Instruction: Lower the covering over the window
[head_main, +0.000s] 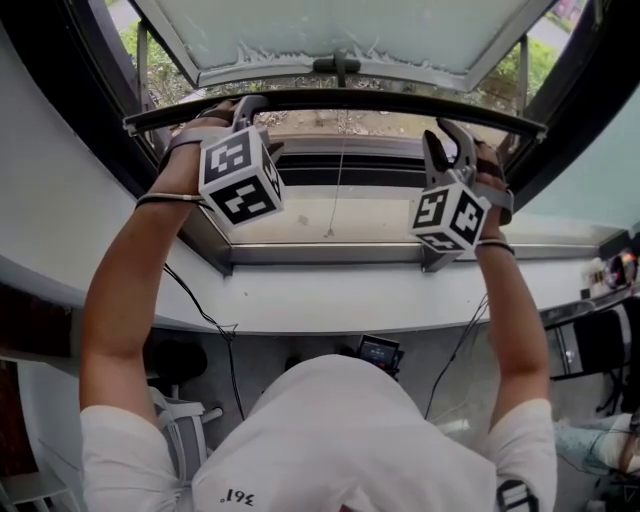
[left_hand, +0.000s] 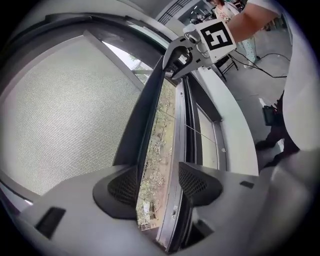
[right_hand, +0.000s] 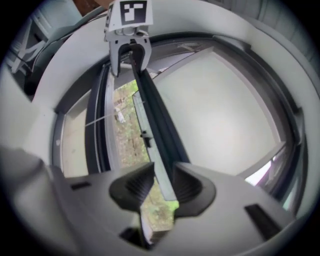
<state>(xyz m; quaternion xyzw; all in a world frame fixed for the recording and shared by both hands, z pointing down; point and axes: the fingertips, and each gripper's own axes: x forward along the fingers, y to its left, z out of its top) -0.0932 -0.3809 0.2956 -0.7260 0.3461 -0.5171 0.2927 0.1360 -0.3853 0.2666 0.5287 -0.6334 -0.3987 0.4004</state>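
Window with one mesh blind, partly lowered; the blind ends in one dark bar, whose long axis runs level from left to right across the opening, well above the white sill; ground and greenery outside show in the gap beneath the bar. Two grippers, one near each end of the bar, both raised on outstretched arms and pointing toward the window. The left gripper has its jaws set wide; the bar passes between them and lies against one pad, the other pad standing clear of it. The right gripper has its jaws narrow and closed on the bar, a pad against each side. In the left gripper view the bar runs away from the jaws, up and to the right, as far as the right gripper; in the right gripper view it runs up and to the left, as far as the left gripper, with the blind spread pale on the right. Two marker cubes, the left cube and the right cube, face the head camera. One thin cord hangs from about the middle of the bar, ending just above the sill. Beyond the bar, one sash is swung outward, with one dark handle on its lower edge.
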